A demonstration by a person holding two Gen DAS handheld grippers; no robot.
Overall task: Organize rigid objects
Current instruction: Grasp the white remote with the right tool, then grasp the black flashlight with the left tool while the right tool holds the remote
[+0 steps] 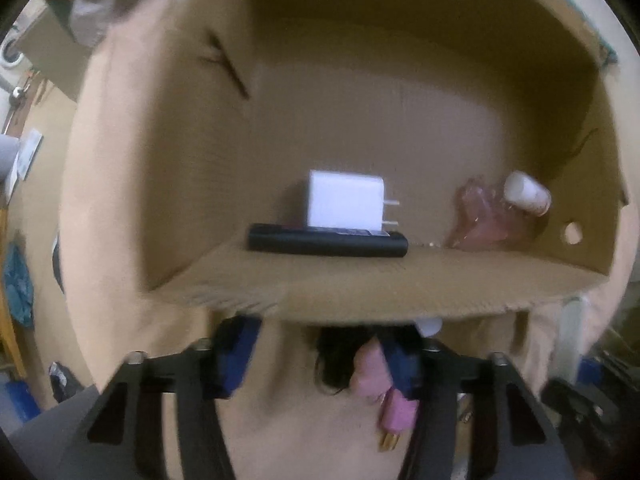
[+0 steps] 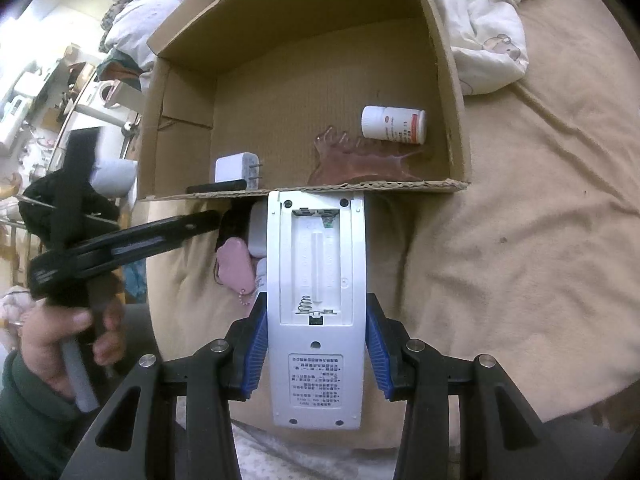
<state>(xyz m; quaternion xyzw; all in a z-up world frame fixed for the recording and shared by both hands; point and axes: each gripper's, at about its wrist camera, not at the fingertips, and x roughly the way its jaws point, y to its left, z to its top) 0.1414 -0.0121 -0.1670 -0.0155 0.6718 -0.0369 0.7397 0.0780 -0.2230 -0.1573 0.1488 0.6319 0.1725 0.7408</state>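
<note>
The right gripper (image 2: 316, 352) squeezed a white remote (image 2: 316, 292), held just outside the cardboard box (image 2: 456, 120). The left gripper (image 1: 320, 356) stood partly open around a pink keychain (image 1: 396, 408). The remote might bump the box's edge and slip.

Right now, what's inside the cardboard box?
Inside the cardboard box: white charger, black bar, pill bottle, clear pink hair clip. The near wall hides the floor strip behind it.

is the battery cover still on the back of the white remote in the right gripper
No, the white remote clamped in the right gripper shows an open battery bay with a bare spring and no cover.
</note>
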